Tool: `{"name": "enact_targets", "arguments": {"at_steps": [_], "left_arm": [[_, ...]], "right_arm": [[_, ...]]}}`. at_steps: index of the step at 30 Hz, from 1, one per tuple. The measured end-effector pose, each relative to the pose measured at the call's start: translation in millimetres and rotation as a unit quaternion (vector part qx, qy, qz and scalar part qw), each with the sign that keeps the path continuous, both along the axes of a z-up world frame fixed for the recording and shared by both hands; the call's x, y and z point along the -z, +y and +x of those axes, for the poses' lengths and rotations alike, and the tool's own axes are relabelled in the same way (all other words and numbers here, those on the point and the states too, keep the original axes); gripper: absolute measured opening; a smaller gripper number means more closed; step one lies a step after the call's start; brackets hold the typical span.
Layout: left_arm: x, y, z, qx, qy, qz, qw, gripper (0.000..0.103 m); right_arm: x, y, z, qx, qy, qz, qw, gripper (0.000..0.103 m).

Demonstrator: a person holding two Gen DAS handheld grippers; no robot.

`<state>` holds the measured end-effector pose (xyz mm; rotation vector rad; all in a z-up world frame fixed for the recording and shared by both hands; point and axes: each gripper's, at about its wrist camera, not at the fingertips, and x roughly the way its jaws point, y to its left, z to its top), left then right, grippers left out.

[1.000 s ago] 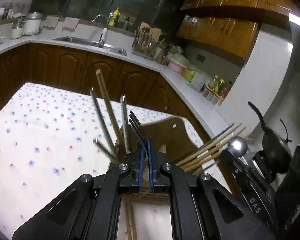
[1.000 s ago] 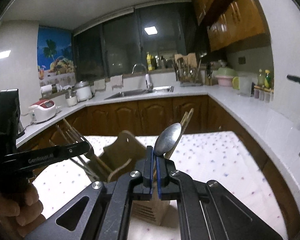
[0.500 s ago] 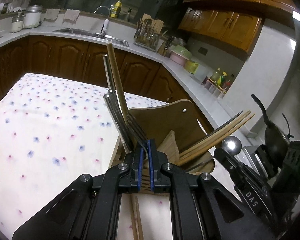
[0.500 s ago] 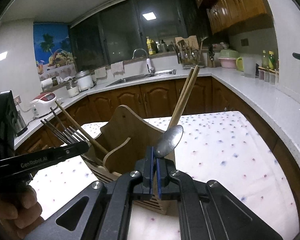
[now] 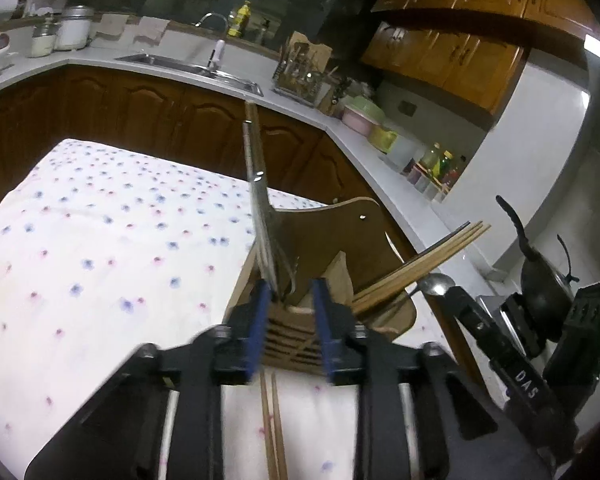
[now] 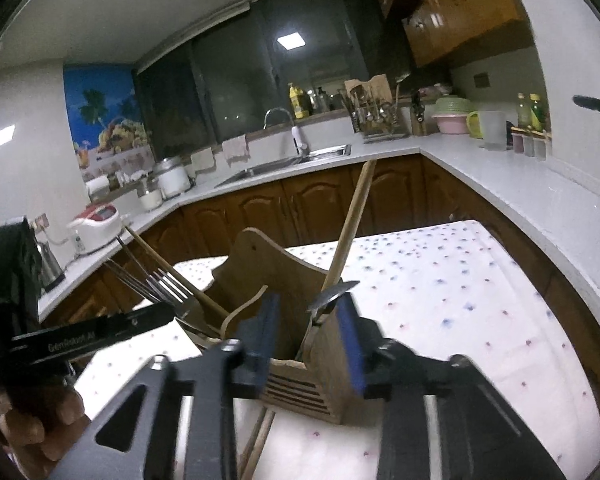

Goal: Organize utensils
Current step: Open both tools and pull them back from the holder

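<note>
Both grippers at wooden utensil holder, jaws spread, nothing clamped.

Table [image 5: 100,240] with flowered cloth carries the wooden holder [image 6: 300,376], standing upright. Left gripper [image 5: 288,320]: blue fingers apart, either side of the holder's near end; forks [image 5: 266,240] stand in the slot just ahead. Right gripper [image 6: 308,340]: fingers apart, flanking a slot that holds the spoon [image 6: 332,294], bowl up, beside leaning chopsticks [image 6: 350,224]. Two loose chopsticks [image 5: 272,420] lie on the cloth in front of the holder.
</note>
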<state>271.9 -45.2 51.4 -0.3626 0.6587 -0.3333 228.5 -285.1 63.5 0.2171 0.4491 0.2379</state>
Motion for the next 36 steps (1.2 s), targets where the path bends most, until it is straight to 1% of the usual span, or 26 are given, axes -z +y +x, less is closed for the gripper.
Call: {"name": "enact_targets", "arguments": {"at_steps": [2,3,5,7,8,10,11,13,15,16,18,21,25,29,32,36], "left_arm": [[-0.3,4.0,-8.8,-0.005,-0.001,0.000,1.0000,0.030],[-0.3,6.3,-12.9,-0.006,0.000,-0.001,1.0000,0.033],[0.9,13.9,-23.7,-0.016,0.001,-0.004,0.9999,0.039],[2.7,21.3,-34.4,-0.028,0.000,-0.006,0.9996,0.051],[4.0,24.3,-39.3,-0.035,0.001,-0.006,0.9994,0.054],[8.9,30.7,-50.2,-0.049,0.004,-0.003,0.9988,0.066],[11.8,33.9,-55.6,-0.054,0.007,-0.002,0.9985,0.069],[17.8,39.8,-66.7,-0.067,0.012,0.005,0.9976,0.078],[23.9,46.0,-77.7,-0.079,0.018,0.007,0.9967,0.078],[27.1,49.4,-83.5,-0.083,0.021,0.007,0.9963,0.078],[33.5,54.7,-95.3,-0.093,0.026,0.012,0.9952,0.078],[41.3,59.2,-110.3,-0.100,0.029,0.025,0.9942,0.078],[50.3,62.5,-130.5,-0.103,0.031,0.042,0.9933,0.081],[55.1,60.6,-146.9,-0.101,0.026,0.064,0.9925,0.083],[55.1,57.1,-158.2,-0.096,0.015,0.079,0.9921,0.085],[50.0,56.8,-170.9,-0.100,-0.001,0.083,0.9915,0.091]], "right_arm": [[-2.0,-2.6,-5.2,0.003,-0.002,0.007,1.000,0.042],[-2.6,-4.4,-9.4,0.004,-0.004,0.012,1.000,0.046],[-3.5,-5.5,-15.2,0.007,-0.005,0.017,1.000,0.050],[-2.4,-8.6,-22.4,0.011,-0.003,0.026,1.000,0.056],[-1.3,-10.4,-25.0,0.011,-0.002,0.030,0.999,0.059],[2.7,-12.1,-32.7,0.012,0.001,0.037,0.999,0.064],[6.1,-12.0,-38.1,0.012,0.001,0.040,0.999,0.067],[13.7,-11.5,-48.1,0.010,0.006,0.045,0.999,0.071],[21.5,-11.4,-57.6,0.009,0.012,0.052,0.999,0.081],[26.6,-11.3,-64.4,0.007,0.015,0.056,0.998,0.083],[32.8,-11.7,-73.9,0.010,0.019,0.059,0.998,0.092],[41.3,-12.0,-90.2,0.006,0.021,0.072,0.997,0.098],[51.4,-9.0,-108.0,-0.001,0.031,0.086,0.996,0.101],[58.4,-2.3,-125.4,-0.005,0.034,0.082,0.996,0.102],[62.9,0.7,-137.4,0.000,0.035,0.073,0.997,0.103],[68.1,-0.1,-147.7,0.007,0.043,0.075,0.996,0.103]]}}
